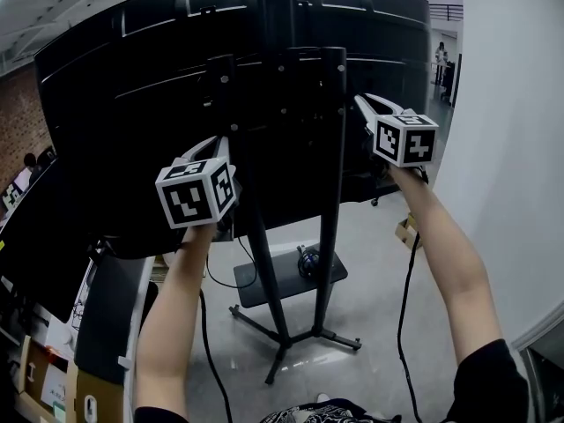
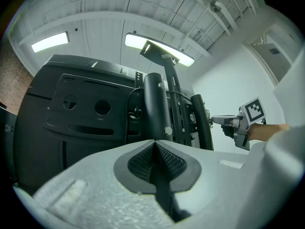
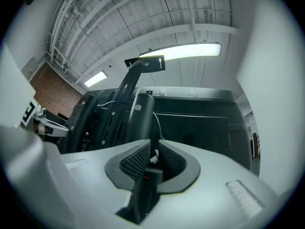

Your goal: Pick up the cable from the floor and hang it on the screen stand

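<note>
A brick wall (image 1: 16,122) lines the left edge of the head view and a white wall (image 1: 515,148) the right. Cardboard boxes (image 1: 40,382) sit lower left. Strip lights (image 3: 190,50) glow overhead.

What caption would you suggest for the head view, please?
Left claw and right claw hold the cable up at the stand behind the screen.

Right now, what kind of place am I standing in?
Probably an open office or lab hall: a large screen on a floor stand, an exposed ceiling with strip lights, and a brick wall at the left.
</note>
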### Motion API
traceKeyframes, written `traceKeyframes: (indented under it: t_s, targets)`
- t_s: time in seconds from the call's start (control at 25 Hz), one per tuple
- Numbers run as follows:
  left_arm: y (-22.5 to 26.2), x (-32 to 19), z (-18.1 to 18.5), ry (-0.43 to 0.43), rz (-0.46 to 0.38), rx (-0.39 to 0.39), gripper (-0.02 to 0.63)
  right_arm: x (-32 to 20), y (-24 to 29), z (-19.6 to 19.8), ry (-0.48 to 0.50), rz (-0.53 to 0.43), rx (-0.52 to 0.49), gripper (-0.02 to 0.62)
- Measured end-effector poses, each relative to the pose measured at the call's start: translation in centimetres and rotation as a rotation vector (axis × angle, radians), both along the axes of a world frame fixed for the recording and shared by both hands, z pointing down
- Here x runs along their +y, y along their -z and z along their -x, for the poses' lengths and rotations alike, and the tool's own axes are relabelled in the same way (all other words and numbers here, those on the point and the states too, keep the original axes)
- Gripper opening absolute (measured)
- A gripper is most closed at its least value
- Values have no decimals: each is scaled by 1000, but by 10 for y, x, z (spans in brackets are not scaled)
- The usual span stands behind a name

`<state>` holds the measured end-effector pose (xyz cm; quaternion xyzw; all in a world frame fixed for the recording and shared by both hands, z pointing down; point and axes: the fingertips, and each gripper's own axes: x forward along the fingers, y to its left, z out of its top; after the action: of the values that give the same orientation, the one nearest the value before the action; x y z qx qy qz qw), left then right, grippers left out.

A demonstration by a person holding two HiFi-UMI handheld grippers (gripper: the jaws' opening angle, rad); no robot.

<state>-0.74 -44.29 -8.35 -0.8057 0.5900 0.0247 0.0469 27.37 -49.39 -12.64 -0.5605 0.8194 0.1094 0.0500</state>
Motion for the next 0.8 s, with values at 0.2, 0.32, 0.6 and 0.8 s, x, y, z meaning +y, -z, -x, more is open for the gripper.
traceKeyframes:
  t_s: [0.2,0.32,0.6,0.8]
  targets:
    - [-8,7,-13,-32,12,-3,-2,24,-18,17,14,3,20,41]
    - [-18,13,-21,-52,26,-2,-2,41,-29,32,35,-2,29,37]
    - [-52,34,-32,-78,64,-5,-2,81,-56,72,74,-18,48,18]
    - [-75,57,-39,-109,84,-8,-2,113,-88,102,112,7,24,12]
